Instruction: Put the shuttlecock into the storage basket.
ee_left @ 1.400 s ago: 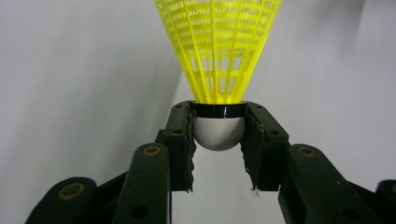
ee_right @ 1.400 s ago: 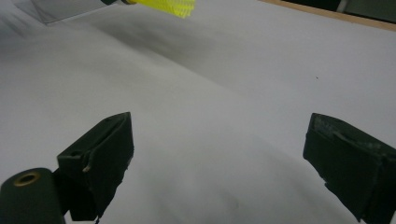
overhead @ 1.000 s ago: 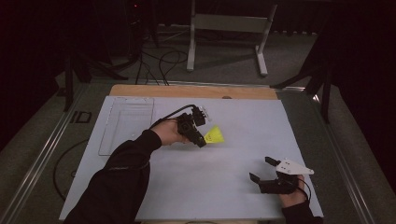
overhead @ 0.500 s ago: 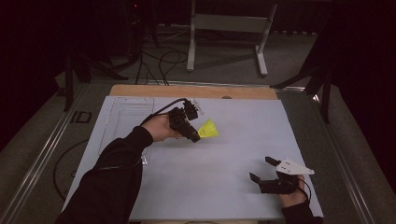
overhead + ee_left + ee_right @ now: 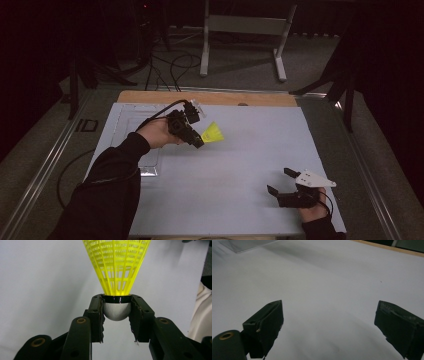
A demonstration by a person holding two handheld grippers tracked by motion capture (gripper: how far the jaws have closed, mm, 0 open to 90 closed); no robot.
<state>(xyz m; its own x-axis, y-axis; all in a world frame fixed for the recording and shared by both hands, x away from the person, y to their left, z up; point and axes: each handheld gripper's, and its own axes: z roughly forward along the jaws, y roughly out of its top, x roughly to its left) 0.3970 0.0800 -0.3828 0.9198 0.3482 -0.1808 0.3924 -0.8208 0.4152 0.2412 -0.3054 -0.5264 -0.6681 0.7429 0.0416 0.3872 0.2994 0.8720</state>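
Note:
A yellow shuttlecock [image 5: 213, 133] with a white rounded cork base [image 5: 116, 311] is held above the white table sheet [image 5: 235, 165] left of the middle. My left gripper [image 5: 198, 141] is shut on its cork, and the yellow mesh skirt [image 5: 116, 265] points away from the jaws. At the near right of the sheet my right gripper [image 5: 279, 181] rests low with its jaws wide open and nothing between them. In the right gripper view my right gripper [image 5: 329, 322] faces bare white sheet.
A clear flat tray [image 5: 135, 135] lies on the left part of the sheet, under the left forearm. A wooden strip [image 5: 210, 97] runs along the table's far edge. Beyond it stand a white metal stand [image 5: 245, 30] and cables on the floor.
My left hand has carried the shuttlecock up and toward the far left of the table. The right gripper has stayed where it was.

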